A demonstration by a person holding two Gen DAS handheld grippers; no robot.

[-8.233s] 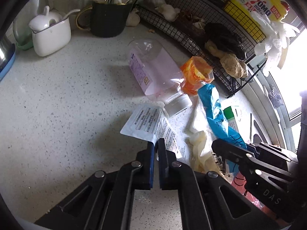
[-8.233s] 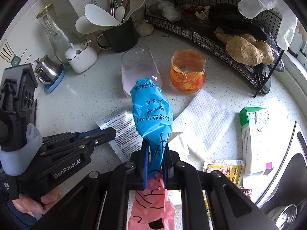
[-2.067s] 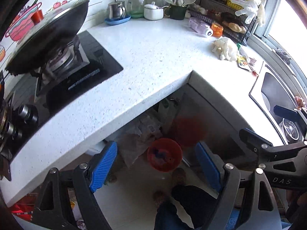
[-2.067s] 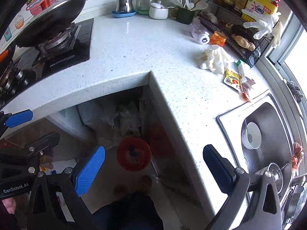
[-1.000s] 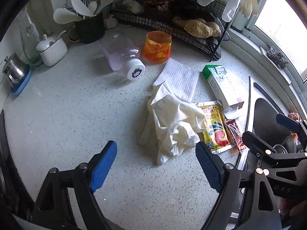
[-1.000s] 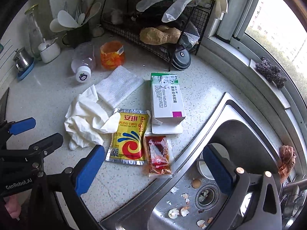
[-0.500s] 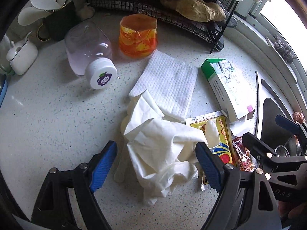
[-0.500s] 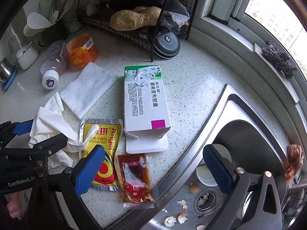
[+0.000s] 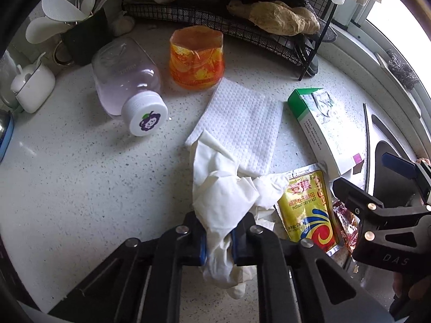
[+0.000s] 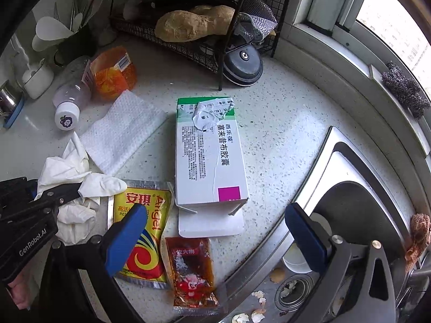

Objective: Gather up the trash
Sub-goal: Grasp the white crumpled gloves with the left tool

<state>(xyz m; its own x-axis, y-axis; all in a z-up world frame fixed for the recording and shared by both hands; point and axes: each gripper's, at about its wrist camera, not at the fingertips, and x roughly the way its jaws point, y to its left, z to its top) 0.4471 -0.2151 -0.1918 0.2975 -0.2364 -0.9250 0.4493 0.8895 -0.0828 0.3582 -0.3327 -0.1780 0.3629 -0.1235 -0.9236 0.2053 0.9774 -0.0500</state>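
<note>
In the left wrist view we see our left gripper (image 9: pixel 218 239) at bottom centre, its jaws closing on the crumpled white gloves (image 9: pixel 223 202) that lie on the speckled countertop (image 9: pixel 80 177). In the right wrist view our right gripper (image 10: pixel 215 231) stands spread wide above the red sauce packet (image 10: pixel 192 271), lower centre, with the yeast sachet (image 10: pixel 142 242) under its left finger and the medicine box (image 10: pixel 210 156) mid-frame.

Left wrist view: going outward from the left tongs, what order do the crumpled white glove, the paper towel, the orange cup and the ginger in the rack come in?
1. Crumpled white glove: between the closing left tongs.
2. Paper towel: flat, just beyond the glove.
3. Orange cup: upright, behind the towel.
4. Ginger: farthest, on the wire rack at the back.
</note>
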